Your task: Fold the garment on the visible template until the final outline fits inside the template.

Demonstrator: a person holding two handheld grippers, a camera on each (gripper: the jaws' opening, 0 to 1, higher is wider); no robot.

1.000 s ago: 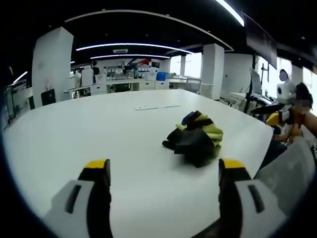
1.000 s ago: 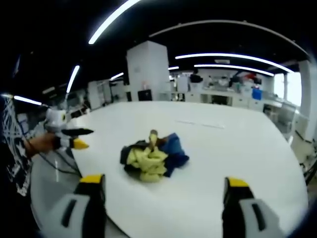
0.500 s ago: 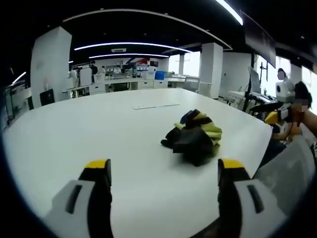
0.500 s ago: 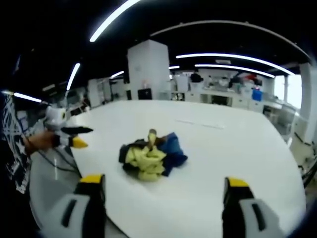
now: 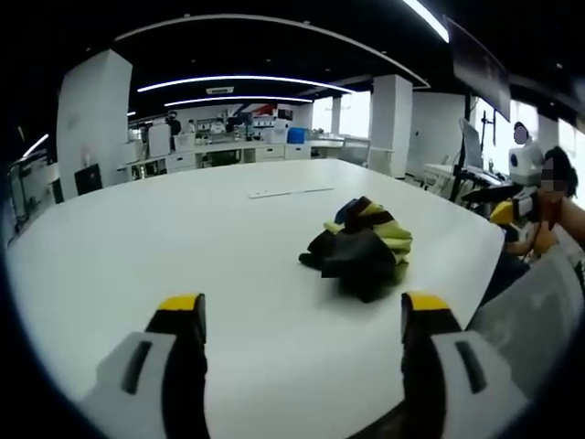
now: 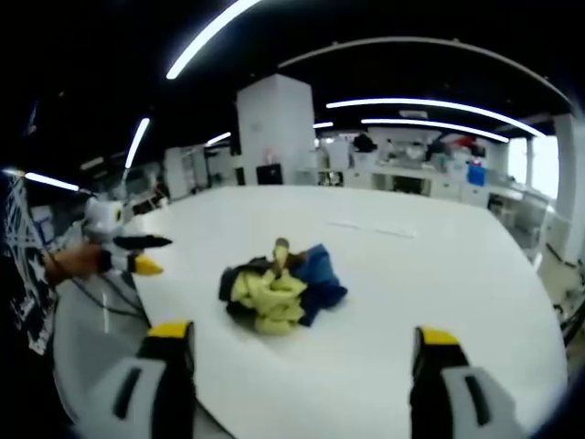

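Over the past second almost nothing has changed: the crumpled garment (image 5: 360,258) lies in the same heap on the white table (image 5: 137,238), and both claws hang back from it, so folding has not begun. The left claw (image 5: 303,318) is released and empty, as is the right claw (image 6: 304,346). The left gripper view shows the garment's black side; the right gripper view shows yellow and blue folds (image 6: 279,291). A faint strip (image 5: 290,192), possibly the template edge, lies beyond.
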